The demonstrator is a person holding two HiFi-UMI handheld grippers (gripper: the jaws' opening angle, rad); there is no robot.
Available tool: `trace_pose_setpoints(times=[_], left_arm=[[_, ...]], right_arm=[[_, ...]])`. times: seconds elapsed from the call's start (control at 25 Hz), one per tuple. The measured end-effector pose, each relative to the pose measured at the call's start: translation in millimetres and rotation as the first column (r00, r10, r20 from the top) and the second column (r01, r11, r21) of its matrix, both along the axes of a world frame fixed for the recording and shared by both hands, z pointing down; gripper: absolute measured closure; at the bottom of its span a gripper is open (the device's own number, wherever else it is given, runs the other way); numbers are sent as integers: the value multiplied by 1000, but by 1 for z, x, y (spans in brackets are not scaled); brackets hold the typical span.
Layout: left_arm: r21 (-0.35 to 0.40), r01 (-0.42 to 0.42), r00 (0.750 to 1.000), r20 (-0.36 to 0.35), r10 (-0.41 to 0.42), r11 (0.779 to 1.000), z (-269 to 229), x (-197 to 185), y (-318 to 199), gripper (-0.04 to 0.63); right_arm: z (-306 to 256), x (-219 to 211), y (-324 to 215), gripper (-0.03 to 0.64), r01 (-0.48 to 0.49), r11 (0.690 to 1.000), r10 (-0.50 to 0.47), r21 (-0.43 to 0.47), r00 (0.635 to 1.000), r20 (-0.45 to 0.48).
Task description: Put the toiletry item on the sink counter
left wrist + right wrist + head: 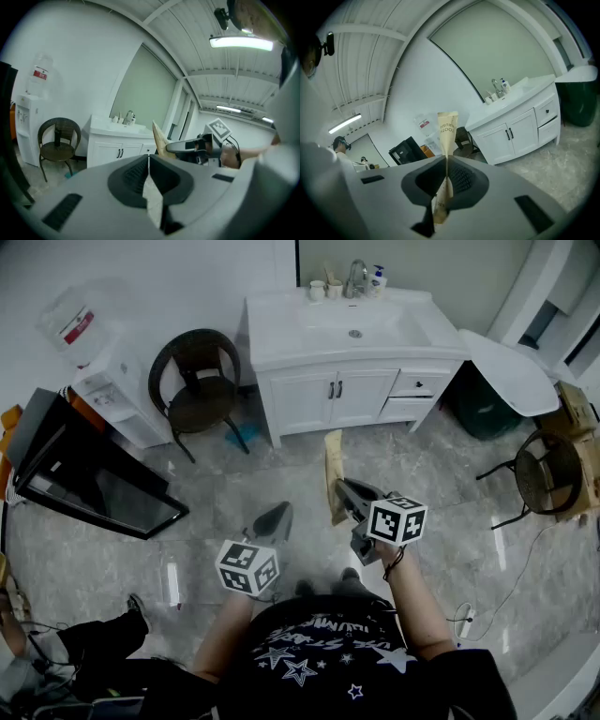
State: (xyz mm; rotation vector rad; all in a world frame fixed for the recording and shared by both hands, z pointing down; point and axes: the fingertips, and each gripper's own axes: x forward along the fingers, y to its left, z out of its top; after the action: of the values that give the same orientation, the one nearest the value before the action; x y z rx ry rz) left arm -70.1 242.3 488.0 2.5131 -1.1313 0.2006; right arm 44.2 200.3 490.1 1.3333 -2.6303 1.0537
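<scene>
Well back from the sink counter (281, 326), facing its white cabinet doors across a grey marbled floor. Grasps a tan paper toothbrush packet (447, 127) in the right gripper (446, 162), jaws clenched flat on the packet's lower part, upper end standing clear of the tips and leaning toward the counter. Carries the left gripper (148, 161) on the far side of the packet from the counter's drawers, equally far back from the counter, jaws pressed together with nothing between them. Shows, at the back of the counter, a faucet (355, 277) behind the basin, two small cups (324, 289) just left of it and a pump bottle (377, 279) just right of it. Shows a dark wicker chair (199, 381) just beside the counter's left end. Packet not yet on the counter, still in the air well apart from it.
</scene>
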Motion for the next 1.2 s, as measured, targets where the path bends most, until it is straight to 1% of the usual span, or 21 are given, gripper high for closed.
trace_pose_setpoints(times=[0.16,0.32,0.52,0.76,0.96,1.2], left_arm=[[0,2,1000,-13,-2,1000,-4,-4,2,575],[4,-1,1000,-11,1,1000,-3,-9,7,575],[-4,-1,1000,-7,1,1000,2,-18,10,575],[-9,-28,1000,-5,28,1000,5,-24,15,575],[-16,-9,1000,-18,9,1000,9,-33,4,575],[-40,31,999,-14,-31,999,19,-44,-12,575]], right_arm=[[-3,-3,2,592,3,1000,-3,5,1000,-6],[-3,-9,6,592,4,1000,-3,10,1000,-7],[1,-14,9,592,-20,1000,20,1,1000,0],[2,-14,14,592,-73,997,74,-17,996,55],[7,-16,6,591,-68,997,69,-31,997,42],[17,-20,-22,591,-49,997,52,-56,997,53]])
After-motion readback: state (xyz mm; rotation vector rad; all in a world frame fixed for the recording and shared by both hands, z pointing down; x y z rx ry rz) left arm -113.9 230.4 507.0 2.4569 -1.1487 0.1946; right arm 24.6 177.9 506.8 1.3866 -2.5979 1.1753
